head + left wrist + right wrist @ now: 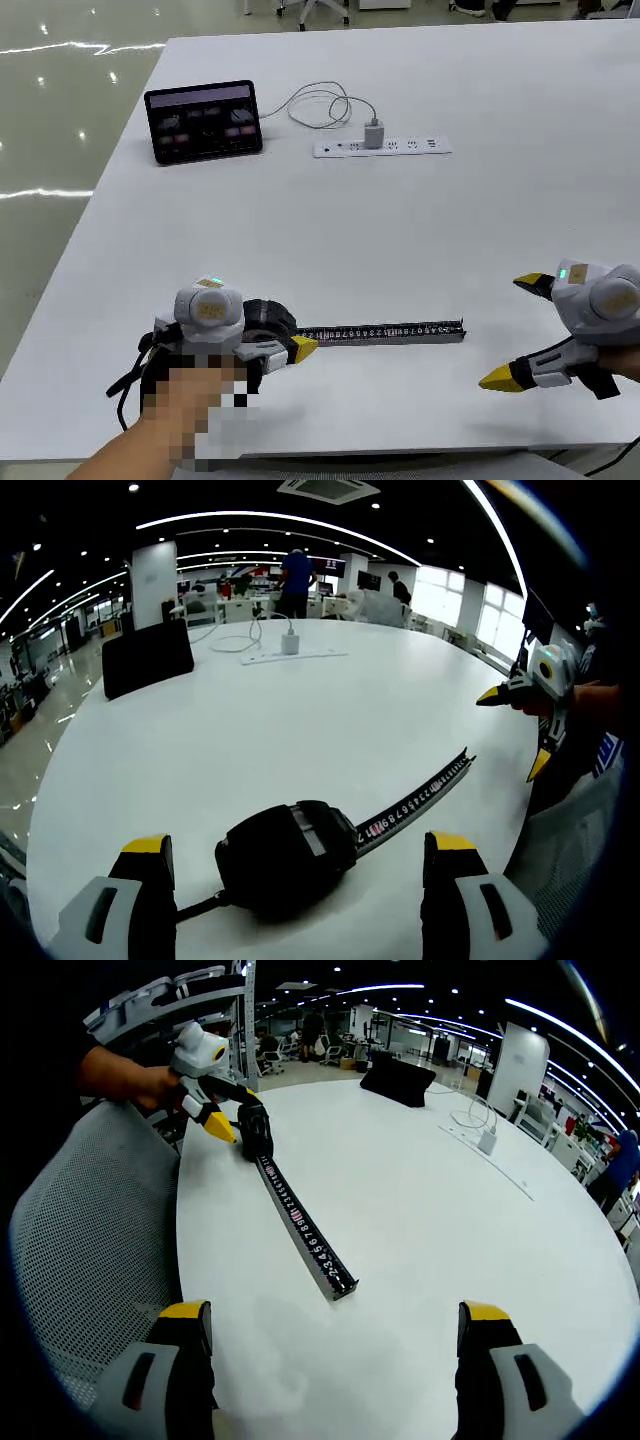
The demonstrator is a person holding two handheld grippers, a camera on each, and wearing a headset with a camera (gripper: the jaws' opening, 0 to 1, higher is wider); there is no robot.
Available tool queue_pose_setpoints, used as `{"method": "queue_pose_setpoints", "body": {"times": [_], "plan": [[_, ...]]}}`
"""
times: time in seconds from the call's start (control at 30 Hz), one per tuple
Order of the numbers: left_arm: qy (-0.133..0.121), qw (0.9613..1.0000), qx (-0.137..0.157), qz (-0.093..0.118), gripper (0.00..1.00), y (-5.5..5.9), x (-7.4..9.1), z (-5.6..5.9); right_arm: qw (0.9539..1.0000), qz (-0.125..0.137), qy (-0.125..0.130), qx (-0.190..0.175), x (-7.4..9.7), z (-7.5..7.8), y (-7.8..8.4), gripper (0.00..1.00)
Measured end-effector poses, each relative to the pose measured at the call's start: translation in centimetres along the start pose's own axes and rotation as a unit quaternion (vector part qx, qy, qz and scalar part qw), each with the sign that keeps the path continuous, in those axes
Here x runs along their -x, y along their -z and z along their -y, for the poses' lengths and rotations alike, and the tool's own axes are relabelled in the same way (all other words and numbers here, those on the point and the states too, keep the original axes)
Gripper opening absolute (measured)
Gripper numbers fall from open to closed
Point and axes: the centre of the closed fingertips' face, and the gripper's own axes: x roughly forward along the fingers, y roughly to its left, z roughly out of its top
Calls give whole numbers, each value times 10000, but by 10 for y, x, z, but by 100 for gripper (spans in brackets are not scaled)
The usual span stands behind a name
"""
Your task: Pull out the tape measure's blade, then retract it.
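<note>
Nearest: left hand-held gripper (300, 843), jaws spread and empty, straddling the tape measure case (268, 320) with no contact visible. Case is black and rounded, on the desk (400, 240) near its front edge. Blade (385, 332) lies drawn out flat, numbered. Its end hook (461, 328) is well apart from the right hand-held gripper (513, 331), also released. Case likely rigid and slick: grip its flat sides. Blade thin and springy: pinch at the hook.
</note>
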Motion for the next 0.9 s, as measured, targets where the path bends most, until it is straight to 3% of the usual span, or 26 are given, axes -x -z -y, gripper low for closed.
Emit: {"method": "queue_pose_setpoints", "body": {"times": [0.1, 0.27, 0.37, 0.6, 0.73, 0.8, 0.9], "plan": [[-179, 9997, 150, 15, 100, 0, -3, -4, 10000, -19, -36, 19, -3, 2, -2, 98], [-223, 9991, 352, 14, 100, 4, -9, 1, 9997, -126, -139, 156, -7, 3, -4, 97], [-528, 9979, 328, 179, 100, -1, -9, -4, 9994, -178, -190, 246, -11, 4, -5, 97], [-597, 9966, 437, 375, 100, -7, -13, 0, 9968, -405, -437, 528, -22, 4, -9, 95], [-607, 9963, 440, 427, 100, -5, -14, 1, 9899, -630, -686, 1067, -28, 5, -11, 91], [-730, 9950, 351, 583, 100, -7, -12, -4, 9868, -728, -757, 1229, -32, 7, -11, 89], [-684, 9950, 373, 629, 100, -8, -13, -3, 9831, -865, -865, 1362, -37, 8, -12, 84]]}}
